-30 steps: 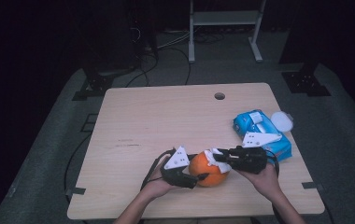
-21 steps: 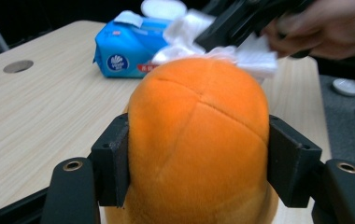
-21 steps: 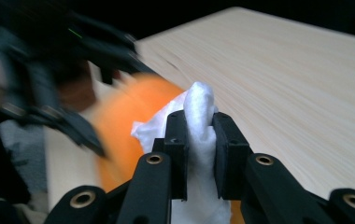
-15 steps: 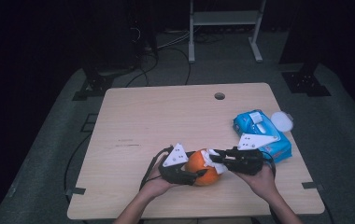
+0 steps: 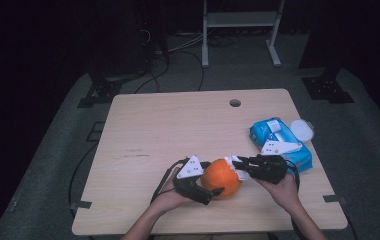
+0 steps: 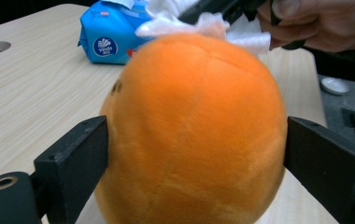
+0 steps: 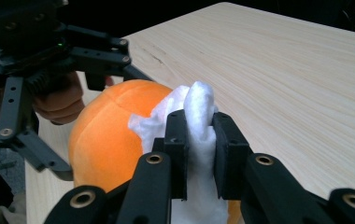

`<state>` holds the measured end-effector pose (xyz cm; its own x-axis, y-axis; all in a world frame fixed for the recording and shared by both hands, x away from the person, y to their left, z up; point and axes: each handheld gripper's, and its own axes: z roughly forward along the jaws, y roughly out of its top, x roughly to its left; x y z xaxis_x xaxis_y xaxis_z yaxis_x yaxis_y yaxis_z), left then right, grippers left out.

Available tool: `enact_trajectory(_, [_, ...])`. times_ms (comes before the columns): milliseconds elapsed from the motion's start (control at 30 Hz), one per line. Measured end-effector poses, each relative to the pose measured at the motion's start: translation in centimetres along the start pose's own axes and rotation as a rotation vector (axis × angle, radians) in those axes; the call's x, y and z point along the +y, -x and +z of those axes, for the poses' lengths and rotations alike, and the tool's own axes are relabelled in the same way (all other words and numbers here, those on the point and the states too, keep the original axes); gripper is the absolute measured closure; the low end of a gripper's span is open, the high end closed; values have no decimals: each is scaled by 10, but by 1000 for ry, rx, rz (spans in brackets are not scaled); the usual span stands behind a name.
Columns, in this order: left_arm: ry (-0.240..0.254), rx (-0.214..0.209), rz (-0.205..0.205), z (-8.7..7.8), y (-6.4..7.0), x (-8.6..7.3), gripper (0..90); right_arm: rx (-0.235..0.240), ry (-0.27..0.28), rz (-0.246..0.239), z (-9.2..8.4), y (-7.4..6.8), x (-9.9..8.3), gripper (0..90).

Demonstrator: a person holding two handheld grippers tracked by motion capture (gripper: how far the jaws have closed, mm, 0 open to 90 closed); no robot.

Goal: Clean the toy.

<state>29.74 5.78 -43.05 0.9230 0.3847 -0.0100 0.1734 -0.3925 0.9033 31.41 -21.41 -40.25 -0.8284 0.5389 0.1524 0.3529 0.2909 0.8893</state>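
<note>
A plush orange [image 5: 220,178] rests on the wooden table [image 5: 178,125] near its front edge. My left gripper [image 5: 212,181] comes at it from the left. In the left gripper view the orange [image 6: 189,130] sits between the two black jaws, which have just been opening and now flank it without squeezing it. My right gripper [image 5: 238,166] reaches in from the right, shut on a crumpled white tissue [image 7: 199,105]. The tissue [image 6: 203,23] lies against the top right of the orange [image 7: 101,135].
A blue pack of wipes [image 5: 278,142] lies to the right of my hands, with a white lid [image 5: 302,129] at its far end. A small round hole [image 5: 235,103] is in the tabletop near the far edge. A metal stand and cables are on the floor beyond.
The left jaws have spread wider around the orange, which looks rounder now. The right gripper with its tissue has come down slightly onto the orange.
</note>
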Motion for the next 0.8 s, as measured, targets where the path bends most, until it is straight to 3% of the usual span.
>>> enact_trajectory(133, [-13,35,-13,-5,2,6,301,-2,14,13,-3,0,1,770])
enact_trajectory(233, [-20,41,-42,-8,0,9,319,9,36,0,-5,-6,6,770])
enact_trajectory(367, [-25,66,-47,-11,-1,12,320,63,60,-38,-4,-21,14,770])
enact_trajectory(467, [-33,66,-40,-14,1,14,322,50,43,-84,-2,-29,17,770])
enact_trajectory(567, [-52,39,-37,-14,3,15,316,44,32,-64,-2,-21,13,770])
enact_trajectory(633, [-50,11,-60,-12,1,14,286,40,26,-49,-1,-15,9,770])
enact_trajectory(700, [-28,-30,-95,-13,-3,12,256,20,17,-46,-1,-11,7,769])
enact_trajectory(800, [-1,-32,-101,-14,-7,11,195,-2,15,-38,-3,-6,5,769])
